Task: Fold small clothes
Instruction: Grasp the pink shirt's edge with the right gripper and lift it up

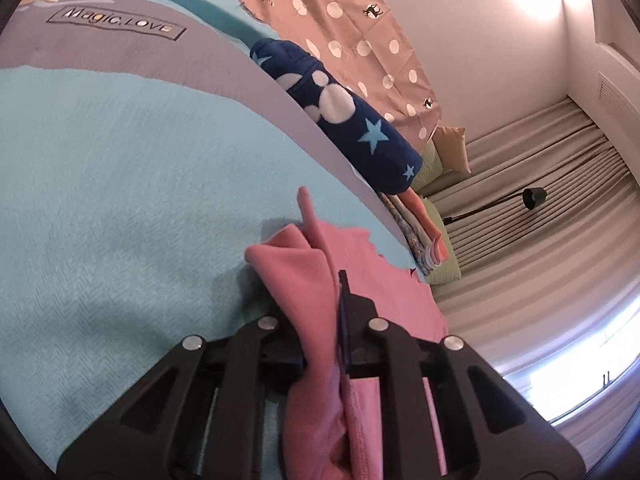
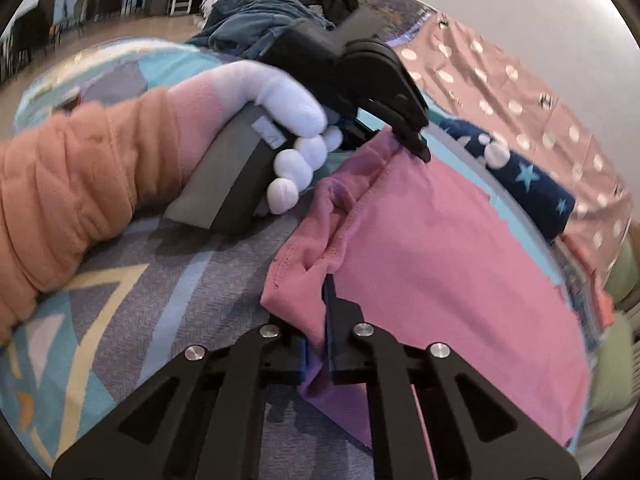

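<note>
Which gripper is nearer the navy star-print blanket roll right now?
Left. The left gripper pinches the pink garment's far edge, close beside the navy star-print blanket roll. The right gripper clamps the near edge, the garment's width away.

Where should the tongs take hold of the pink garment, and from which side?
Grip the pink fleece garment at its hemmed edge corners, coming from the near side over the blue bedspread. The rest lies flat; only this edge bunches up. Left tongs and right tongs already pinch there.
</note>
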A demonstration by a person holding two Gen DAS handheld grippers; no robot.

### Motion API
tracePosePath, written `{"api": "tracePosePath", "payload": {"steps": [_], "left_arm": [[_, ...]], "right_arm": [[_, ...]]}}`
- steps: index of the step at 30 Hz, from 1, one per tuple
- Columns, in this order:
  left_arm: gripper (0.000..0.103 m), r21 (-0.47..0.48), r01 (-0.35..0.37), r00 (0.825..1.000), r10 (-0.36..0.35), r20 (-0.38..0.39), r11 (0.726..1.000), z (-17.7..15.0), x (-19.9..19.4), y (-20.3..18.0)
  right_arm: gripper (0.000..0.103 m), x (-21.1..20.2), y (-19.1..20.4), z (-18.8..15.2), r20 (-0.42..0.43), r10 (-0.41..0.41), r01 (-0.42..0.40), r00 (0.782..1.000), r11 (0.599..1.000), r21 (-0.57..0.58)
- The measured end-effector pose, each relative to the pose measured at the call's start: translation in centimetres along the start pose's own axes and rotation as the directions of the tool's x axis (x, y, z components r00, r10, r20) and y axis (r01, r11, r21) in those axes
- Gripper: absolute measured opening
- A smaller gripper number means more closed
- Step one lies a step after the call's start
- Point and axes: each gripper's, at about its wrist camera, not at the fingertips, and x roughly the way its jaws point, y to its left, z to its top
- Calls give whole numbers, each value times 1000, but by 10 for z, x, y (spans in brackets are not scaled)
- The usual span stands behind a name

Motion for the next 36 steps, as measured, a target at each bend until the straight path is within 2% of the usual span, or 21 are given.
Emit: {"api": "tracePosePath", "payload": {"steps": [6,10,14,17,27,36], "left_arm": [[12,-8,8,1000,-8,4,1000,4,-4,-13],[12,56,22,1000,-22,10,998,10,-5,-48],[12,99,-32,1000,31,4,995,17,2,-80],[12,74,-17,1000,17,2,997,20,5,-92],[12,81,-23,1000,23,3,996,16,19,-141],[12,142,-48,997,55,-45,989,-2,64,-200]], "right_arm": [[6,-24,-33,-1,79,75,-88,994,982,170],[6,-40,-52,-2,126,96,-124,987,963,238],[6,-60,-73,-8,184,135,-190,974,927,323],[5,-74,-87,-17,224,150,-227,963,897,380],[6,-110,-112,-48,303,100,-238,948,854,462],[5,-138,-144,-96,351,35,-240,936,794,559]]}}
